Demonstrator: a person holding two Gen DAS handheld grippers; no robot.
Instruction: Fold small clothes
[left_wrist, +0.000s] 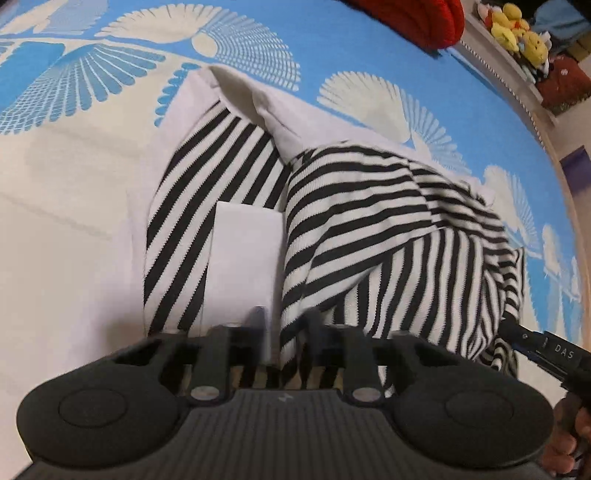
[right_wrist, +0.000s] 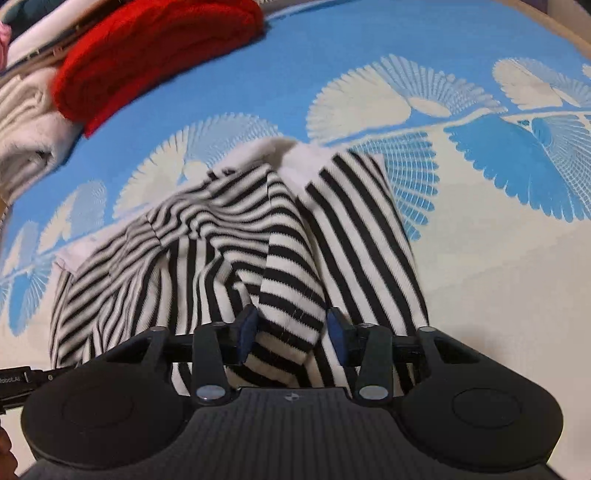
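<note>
a black-and-white striped knit garment with white lining (left_wrist: 388, 221) is seen lying crumpled on the blue bedspread printed with white fan shapes (left_wrist: 258, 22), mid-fold. a white edge appears pinched in the nearly closed left tool (left_wrist: 284, 325). a striped cuff (right_wrist: 291, 314) lies between the parted fingers of the right tool (right_wrist: 291, 328), seemingly not clamped. next, the sleeve is judged to need laying flat across the body. no containers are shown; a red knit (right_wrist: 155, 55) lies beyond.
</note>
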